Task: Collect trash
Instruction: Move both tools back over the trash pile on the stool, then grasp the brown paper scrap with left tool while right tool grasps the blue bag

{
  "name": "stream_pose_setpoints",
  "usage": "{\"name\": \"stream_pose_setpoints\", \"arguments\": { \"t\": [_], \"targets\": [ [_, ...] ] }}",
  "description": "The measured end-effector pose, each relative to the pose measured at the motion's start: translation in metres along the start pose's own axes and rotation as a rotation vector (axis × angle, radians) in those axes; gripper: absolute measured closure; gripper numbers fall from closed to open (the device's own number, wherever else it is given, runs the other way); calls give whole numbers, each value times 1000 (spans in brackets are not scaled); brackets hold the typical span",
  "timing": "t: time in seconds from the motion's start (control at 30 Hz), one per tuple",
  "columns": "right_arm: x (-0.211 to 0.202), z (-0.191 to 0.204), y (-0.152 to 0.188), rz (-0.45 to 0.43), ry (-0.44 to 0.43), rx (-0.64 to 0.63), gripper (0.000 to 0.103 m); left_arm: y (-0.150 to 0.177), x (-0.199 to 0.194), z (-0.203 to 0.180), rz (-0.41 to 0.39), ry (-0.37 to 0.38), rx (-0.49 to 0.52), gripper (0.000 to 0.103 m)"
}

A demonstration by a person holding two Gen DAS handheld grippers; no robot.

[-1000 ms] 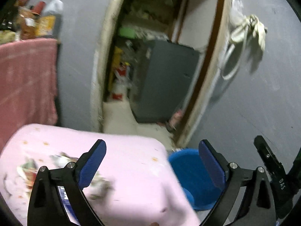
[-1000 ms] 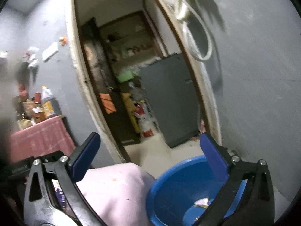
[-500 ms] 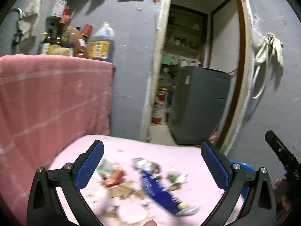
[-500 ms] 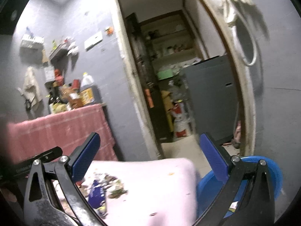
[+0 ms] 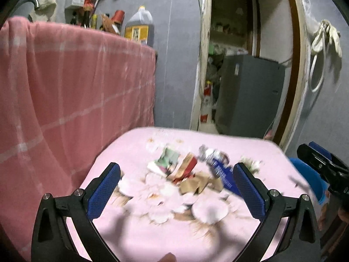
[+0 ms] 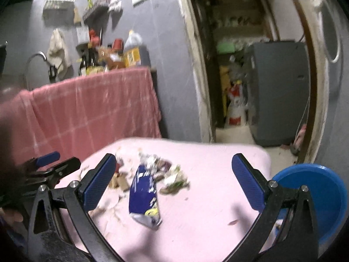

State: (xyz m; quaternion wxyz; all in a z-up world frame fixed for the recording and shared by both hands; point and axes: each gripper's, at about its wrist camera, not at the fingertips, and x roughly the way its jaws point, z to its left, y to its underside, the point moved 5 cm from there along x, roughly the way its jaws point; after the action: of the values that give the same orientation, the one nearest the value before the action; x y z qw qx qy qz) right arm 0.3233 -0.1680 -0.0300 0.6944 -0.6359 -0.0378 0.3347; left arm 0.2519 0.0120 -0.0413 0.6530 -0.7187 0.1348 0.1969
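both tongs gape wide, empty, over litter [image 6: 150,174] on a pink cloth [image 6: 207,168]; blue basin [image 6: 322,192] beside.

- the trash pile [image 5: 187,174] is smeared by motion blur in the left wrist view, so you can't really tell the scraps apart, just a blue wrapper [image 5: 222,172], something red and some brownish bits
- pale round shapes near the pile could be print on the pink cloth [image 5: 152,240] or paper, can't tell
- blue tub [image 6: 322,196] is partly behind the right gripper's finger [image 6: 248,185] and cut by the lens edge; what's inside is too small to make out
- in the left view the tub is mostly hidden behind the right gripper
- bottle labels on the counter [image 5: 139,30] unreadable
- doorway shelves [image 6: 235,21] too dark and blurry to tell
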Motion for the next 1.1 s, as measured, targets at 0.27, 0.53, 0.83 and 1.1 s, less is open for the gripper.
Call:
{"name": "stream_pose_setpoints", "arguments": {
  "t": [0.27,0.53,0.83,1.1],
  "targets": [
    [24,10,27,156,-63,-7,3,19,29,18,163,24,-55,2],
    [50,23,50,310,-108,-34,26,22,41,26,238,79,-110,3],
    [63,31,60,376,-98,-77,57,23,55,15,292,154,-112,25],
    [59,26,58,356,-93,-64,58,21,66,5,327,219,-118,44]
  ]
}}
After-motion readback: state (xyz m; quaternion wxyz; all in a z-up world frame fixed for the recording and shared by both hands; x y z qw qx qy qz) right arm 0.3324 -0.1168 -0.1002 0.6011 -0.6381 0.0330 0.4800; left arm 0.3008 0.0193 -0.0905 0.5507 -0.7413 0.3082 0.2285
